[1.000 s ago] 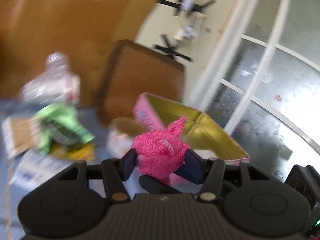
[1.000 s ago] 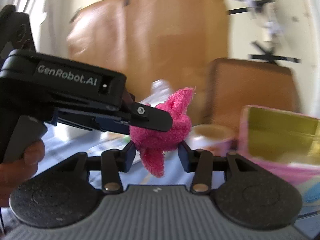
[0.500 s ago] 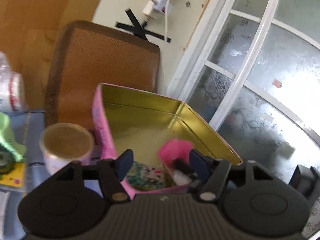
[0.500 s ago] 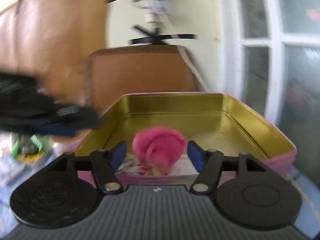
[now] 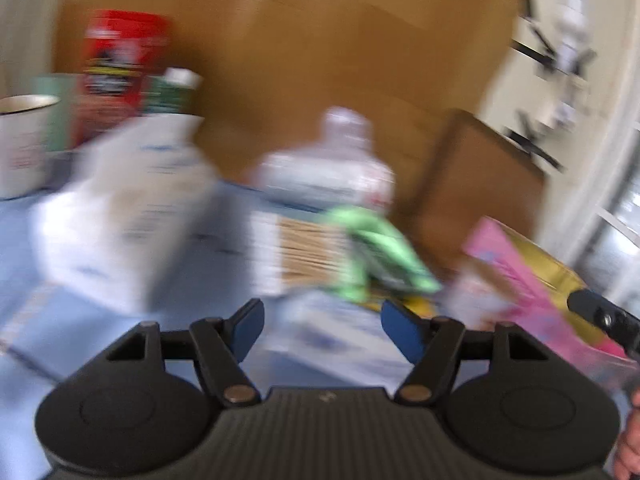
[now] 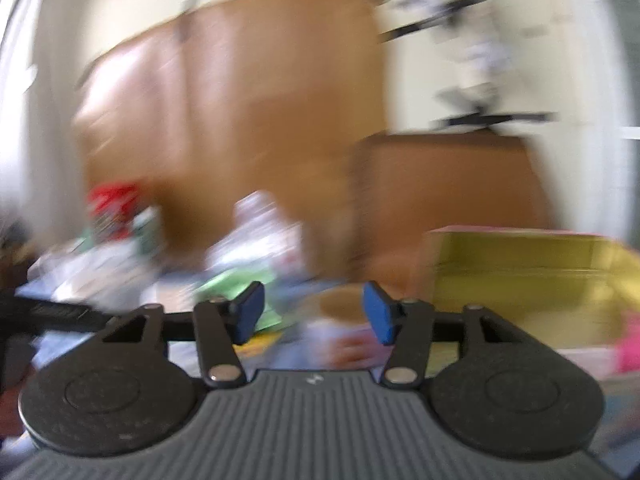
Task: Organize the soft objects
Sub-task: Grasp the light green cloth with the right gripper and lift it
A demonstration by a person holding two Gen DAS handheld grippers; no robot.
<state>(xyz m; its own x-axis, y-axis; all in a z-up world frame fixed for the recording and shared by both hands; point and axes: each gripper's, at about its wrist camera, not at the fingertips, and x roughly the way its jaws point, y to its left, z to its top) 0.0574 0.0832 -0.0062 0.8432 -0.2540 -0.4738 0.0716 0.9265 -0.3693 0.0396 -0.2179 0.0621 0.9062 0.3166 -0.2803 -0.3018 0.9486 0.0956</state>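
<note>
Clutter ahead of both empty, parted hand-held grippers [image 5: 322,330] [image 6: 312,312]: bottle [image 5: 332,168], green packet [image 5: 376,248], pink tin [image 5: 532,276].

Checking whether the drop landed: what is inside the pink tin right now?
In the right wrist view, the tin shows its gold inner wall and a pink soft object at its right edge. The gripper body and blur hide the rest of the floor.
</note>
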